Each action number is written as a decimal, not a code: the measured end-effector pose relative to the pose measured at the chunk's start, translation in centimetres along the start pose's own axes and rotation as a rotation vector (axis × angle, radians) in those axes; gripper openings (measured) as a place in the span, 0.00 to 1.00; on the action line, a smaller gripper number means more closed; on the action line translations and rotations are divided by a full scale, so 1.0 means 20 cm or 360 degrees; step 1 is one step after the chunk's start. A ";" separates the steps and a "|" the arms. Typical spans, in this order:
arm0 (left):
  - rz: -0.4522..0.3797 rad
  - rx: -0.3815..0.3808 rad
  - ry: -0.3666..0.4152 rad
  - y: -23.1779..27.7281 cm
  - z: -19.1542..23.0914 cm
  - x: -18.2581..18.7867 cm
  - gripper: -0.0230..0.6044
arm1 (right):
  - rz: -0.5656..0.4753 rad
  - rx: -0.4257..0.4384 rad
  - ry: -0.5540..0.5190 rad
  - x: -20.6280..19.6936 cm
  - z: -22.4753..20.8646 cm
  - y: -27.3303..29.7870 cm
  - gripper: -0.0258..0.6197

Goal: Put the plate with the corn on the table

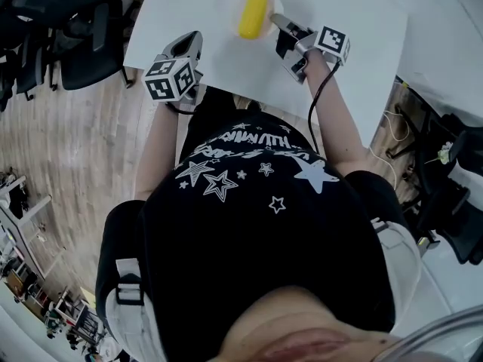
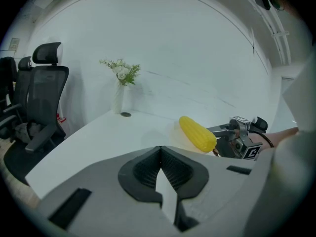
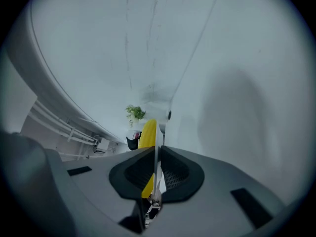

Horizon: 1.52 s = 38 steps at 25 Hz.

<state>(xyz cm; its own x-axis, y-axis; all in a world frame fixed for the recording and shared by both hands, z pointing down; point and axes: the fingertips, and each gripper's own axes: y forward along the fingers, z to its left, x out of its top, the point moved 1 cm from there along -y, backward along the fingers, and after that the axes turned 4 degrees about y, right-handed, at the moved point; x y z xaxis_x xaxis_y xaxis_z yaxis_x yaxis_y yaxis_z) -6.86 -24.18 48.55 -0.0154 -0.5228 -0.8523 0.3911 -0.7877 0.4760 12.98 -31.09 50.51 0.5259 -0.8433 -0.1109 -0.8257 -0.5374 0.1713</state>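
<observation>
Left: my left tongs [image 2: 160,149] sit closed and empty above the near edge of the bench [image 1: 355,74]. Centre: the corn [image 1: 253,11] lies lengthwise on the pale plate [image 1: 229,6], over the bench; I cannot tell whether the plate rests there. Right: my right tongs [image 3: 157,149] pinch the plate's thin rim at one side only. Risk, as I judge it: a one-sided grip lets the plate tilt, so the round corn rolls off.
</observation>
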 end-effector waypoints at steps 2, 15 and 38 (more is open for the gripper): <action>0.0016 -0.0024 0.0008 0.04 0.03 0.01 0.05 | -0.0019 -0.0013 0.0002 0.01 -0.01 0.03 0.08; 0.0096 -0.0146 0.0017 0.39 0.37 0.17 0.05 | -0.0090 -0.0067 0.0015 0.15 -0.09 0.39 0.08; 0.0207 -0.0206 0.0005 0.78 0.54 0.20 0.05 | -0.0099 -0.0171 0.0076 0.36 -0.33 0.68 0.08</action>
<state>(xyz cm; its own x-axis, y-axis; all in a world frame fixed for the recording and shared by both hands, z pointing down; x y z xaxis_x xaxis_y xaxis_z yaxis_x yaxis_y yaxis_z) -10.83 -42.16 54.91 0.0456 -0.6163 -0.7862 0.5048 -0.6649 0.5505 6.84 -44.46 58.53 0.5867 -0.8060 -0.0783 -0.7659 -0.5836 0.2697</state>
